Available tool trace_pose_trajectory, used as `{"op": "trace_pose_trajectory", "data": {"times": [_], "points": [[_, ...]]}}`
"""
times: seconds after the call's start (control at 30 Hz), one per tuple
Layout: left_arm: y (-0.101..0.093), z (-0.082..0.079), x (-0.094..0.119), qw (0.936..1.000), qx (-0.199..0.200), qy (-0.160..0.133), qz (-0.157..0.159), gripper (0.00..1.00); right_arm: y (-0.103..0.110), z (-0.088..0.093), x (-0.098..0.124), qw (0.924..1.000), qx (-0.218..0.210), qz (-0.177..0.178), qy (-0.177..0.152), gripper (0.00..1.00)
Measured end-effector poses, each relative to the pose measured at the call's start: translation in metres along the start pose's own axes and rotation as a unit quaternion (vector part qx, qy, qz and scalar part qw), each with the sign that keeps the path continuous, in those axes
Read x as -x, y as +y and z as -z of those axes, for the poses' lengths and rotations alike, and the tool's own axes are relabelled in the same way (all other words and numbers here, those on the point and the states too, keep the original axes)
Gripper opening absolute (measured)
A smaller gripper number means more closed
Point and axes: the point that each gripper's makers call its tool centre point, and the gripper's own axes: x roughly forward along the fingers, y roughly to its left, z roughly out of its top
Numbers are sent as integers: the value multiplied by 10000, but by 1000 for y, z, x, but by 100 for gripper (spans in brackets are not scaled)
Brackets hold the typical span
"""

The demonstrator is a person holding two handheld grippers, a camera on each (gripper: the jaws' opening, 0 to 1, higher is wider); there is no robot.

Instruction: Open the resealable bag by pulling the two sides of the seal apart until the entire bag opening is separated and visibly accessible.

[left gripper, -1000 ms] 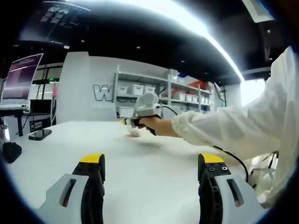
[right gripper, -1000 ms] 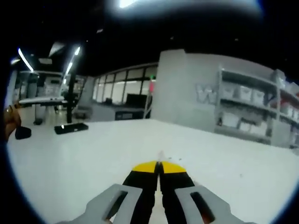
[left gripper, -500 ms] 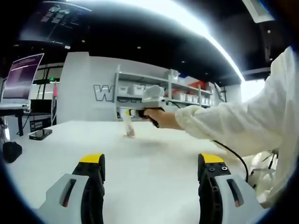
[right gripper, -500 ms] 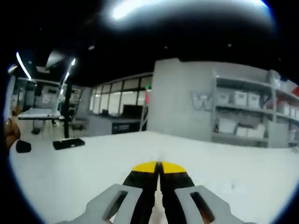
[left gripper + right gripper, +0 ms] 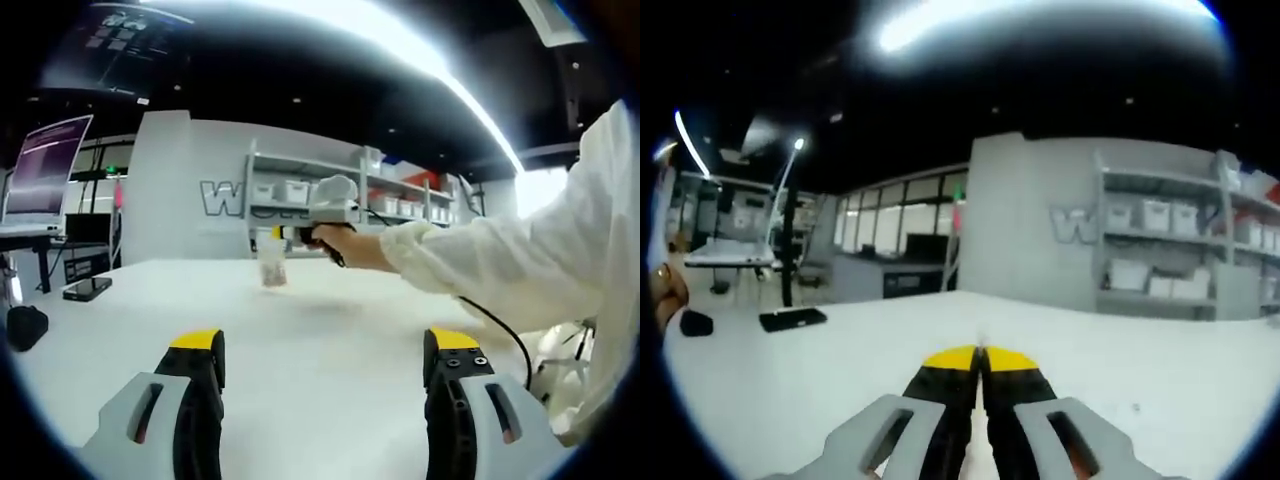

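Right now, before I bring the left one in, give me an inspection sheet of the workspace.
Surface: white table, bare in front of the left gripper.
Job's things: small clear bag hanging from the right gripper, lifted off the table; seal state too small to tell.
Clutter: phone, dark object at the table's edge.
Grippers: left jaws wide apart; right jaws closed.
Cables: black cable under the sleeve.
Surroundings: shelving with bins, monitor.

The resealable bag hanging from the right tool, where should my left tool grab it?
Grip the top seal edge of the resealable bag, on the side opposite the right tool. The bag hangs above the table from that pinched top edge, so coming level from its free side with the open left tool looks best.
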Motion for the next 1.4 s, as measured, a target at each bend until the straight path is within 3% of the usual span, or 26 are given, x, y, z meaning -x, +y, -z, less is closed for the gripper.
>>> {"op": "trace_pose_trajectory", "data": {"times": [0.57, 1.4], "points": [[-1, -1, 2, 10000, -1, -12, -27, 80, -1, -18, 8, 9999, 8, -96, -63, 0], [-6, -2, 2, 10000, -72, 13, 14, 79, -12, -20, 18, 10000, 33, -84, -16, 0]]}}
